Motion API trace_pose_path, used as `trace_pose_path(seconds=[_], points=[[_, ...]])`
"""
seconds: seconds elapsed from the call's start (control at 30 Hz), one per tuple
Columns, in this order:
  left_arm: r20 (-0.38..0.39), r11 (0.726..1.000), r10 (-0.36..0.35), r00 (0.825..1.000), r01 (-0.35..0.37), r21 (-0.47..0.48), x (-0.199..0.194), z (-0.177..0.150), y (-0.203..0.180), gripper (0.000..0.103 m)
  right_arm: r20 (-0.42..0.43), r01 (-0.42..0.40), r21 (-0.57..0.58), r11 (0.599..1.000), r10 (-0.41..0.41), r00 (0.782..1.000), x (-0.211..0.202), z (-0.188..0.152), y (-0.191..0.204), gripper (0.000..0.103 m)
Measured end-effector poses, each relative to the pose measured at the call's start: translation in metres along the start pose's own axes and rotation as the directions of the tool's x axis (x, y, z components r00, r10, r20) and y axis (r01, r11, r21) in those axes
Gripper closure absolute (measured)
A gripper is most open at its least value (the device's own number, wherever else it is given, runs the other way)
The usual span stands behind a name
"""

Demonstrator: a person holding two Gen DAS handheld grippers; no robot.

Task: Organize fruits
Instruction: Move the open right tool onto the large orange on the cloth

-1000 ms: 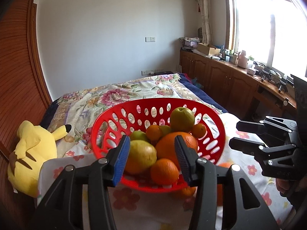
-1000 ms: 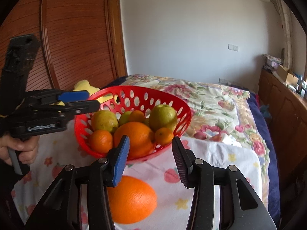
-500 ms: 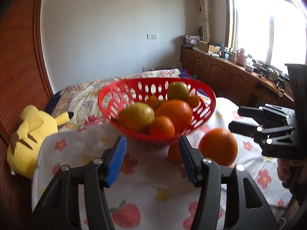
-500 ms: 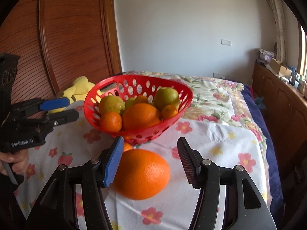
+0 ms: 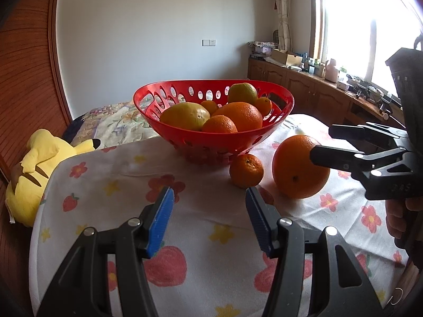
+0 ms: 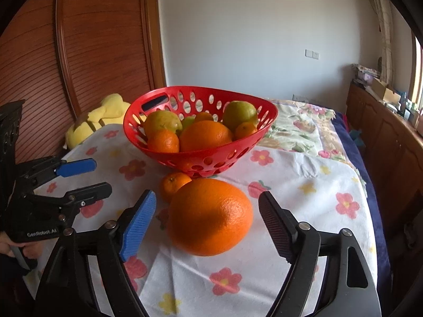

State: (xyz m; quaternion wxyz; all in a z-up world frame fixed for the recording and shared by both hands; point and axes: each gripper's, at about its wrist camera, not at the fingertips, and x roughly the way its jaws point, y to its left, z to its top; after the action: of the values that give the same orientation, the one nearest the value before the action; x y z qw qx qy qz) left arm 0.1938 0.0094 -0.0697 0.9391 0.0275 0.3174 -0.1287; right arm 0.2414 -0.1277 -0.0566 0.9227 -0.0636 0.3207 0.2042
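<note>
Right gripper low over the bench, jaws opening. Big orange sits on the cloth in the gap between its fingers; neither pad touches the peel, a sliver of cloth shows on each side.

Left gripper to the left of it, jaws part open, nothing between them, only flowered cloth. Small mandarin lies ahead of that gripper and a little right, just beside the big orange and right up against the foot of the red basket.

Basket stands behind both loose fruits, holding oranges, mandarins and yellow-green citrus heaped above the rim. From the right gripper the mandarin is half hidden behind the big orange.

Yellow plush toy off the bench's left edge, against the wooden wall. Flowered bed beyond the bench.
</note>
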Motion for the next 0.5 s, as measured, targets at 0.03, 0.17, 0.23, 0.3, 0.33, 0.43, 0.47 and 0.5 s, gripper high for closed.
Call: trace_pose_path(seconds=[0.03,0.17,0.23,0.3,0.33,0.43,0.47,0.5], points=[[0.004,1.000,0.001,1.000,-0.001,0.000,0.000,-0.001,0.000,0.046,-0.004,0.003,0.004,1.000,-0.003,1.000,0.002,-0.001,0.000,0.017],[0.022,1.000,0.014,1.000,-0.014,0.012,-0.001,-0.004,0.000,0.046,-0.019,0.017,0.011,1.000,-0.017,1.000,0.009,-0.001,-0.002,0.016],[0.020,1.000,0.017,1.000,-0.017,0.003,0.000,-0.006,0.002,0.046,-0.031,0.019,0.019,1.000,-0.018,0.999,0.015,-0.003,-0.002,0.016],[0.018,1.000,0.016,1.000,-0.016,0.004,0.002,-0.008,0.002,0.046,-0.045,0.020,0.019,1.000,-0.019,0.999,0.020,-0.005,-0.002,0.016],[0.017,1.000,0.017,1.000,-0.017,0.006,0.003,-0.008,0.002,0.046,-0.051,0.023,0.017,1.000,-0.022,0.998,0.022,-0.006,-0.001,0.016],[0.010,1.000,0.020,1.000,-0.020,0.019,0.006,-0.011,-0.001,0.046,-0.063,0.030,0.015,0.999,-0.029,0.998,0.027,-0.009,-0.001,0.016],[0.004,1.000,0.020,1.000,-0.020,0.022,0.008,-0.011,-0.002,0.046,-0.068,0.030,0.016,0.999,-0.029,0.997,0.028,-0.010,-0.001,0.016],[0.002,1.000,0.018,1.000,-0.018,0.025,0.008,-0.011,-0.002,0.046,-0.074,0.032,0.016,0.999,-0.031,0.997,0.030,-0.011,-0.001,0.016]])
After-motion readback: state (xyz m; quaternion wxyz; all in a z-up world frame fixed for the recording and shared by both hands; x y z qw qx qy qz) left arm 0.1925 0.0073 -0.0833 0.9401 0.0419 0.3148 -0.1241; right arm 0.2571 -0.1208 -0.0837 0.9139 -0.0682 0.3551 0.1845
